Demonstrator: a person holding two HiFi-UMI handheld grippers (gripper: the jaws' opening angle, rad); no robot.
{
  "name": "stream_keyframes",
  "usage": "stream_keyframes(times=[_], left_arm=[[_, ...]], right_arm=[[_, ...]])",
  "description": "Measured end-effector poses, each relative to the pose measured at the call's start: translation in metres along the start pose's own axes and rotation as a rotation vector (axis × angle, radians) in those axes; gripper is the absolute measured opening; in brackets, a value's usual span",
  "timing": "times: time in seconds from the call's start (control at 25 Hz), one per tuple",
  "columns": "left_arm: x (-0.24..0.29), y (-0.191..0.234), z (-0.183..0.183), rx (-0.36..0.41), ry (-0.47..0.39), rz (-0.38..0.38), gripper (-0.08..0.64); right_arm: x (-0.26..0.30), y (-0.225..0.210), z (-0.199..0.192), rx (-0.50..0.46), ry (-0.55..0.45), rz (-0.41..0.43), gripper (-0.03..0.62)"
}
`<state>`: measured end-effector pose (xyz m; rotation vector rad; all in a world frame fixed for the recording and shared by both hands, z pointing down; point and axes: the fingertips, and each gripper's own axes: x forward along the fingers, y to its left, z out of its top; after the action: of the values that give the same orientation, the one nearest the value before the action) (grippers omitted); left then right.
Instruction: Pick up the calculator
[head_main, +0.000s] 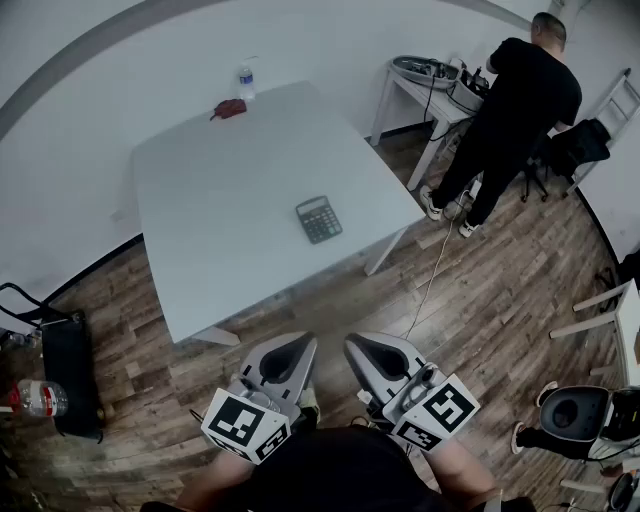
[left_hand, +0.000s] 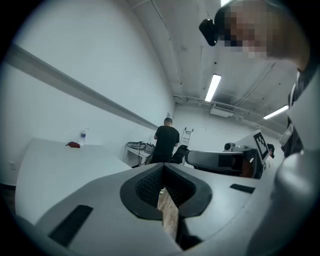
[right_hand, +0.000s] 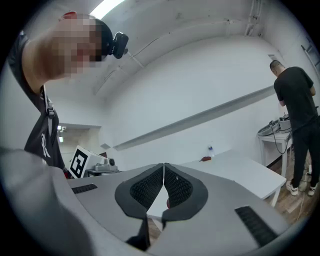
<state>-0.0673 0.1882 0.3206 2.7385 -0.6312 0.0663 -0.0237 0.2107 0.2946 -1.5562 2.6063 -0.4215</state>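
A dark grey calculator (head_main: 319, 219) lies flat on the white table (head_main: 220, 190), near its right front corner. Both grippers are held low over the wooden floor, short of the table's front edge and well apart from the calculator. My left gripper (head_main: 300, 342) has its jaws together with nothing held; its own view (left_hand: 163, 166) shows only floor through the slit below the tips. My right gripper (head_main: 355, 345) is also shut and empty (right_hand: 164, 165). Neither gripper view shows the calculator.
A water bottle (head_main: 246, 82) and a small red object (head_main: 229, 108) sit at the table's far edge. A person in black (head_main: 520, 110) stands at a side table (head_main: 405, 85) to the right. A black bag (head_main: 65, 385) stands on the floor at left.
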Motion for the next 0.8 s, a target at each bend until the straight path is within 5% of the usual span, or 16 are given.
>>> stream_keyframes(times=[0.44, 0.8], left_arm=[[0.024, 0.052, 0.016, -0.019, -0.004, -0.024, 0.006], [0.076, 0.084, 0.024, -0.013, 0.008, 0.023, 0.006]], right_arm=[[0.054, -0.033, 0.018, 0.056, -0.035, 0.027, 0.015], [0.092, -0.098, 0.026, 0.118, -0.015, 0.141, 0.015]])
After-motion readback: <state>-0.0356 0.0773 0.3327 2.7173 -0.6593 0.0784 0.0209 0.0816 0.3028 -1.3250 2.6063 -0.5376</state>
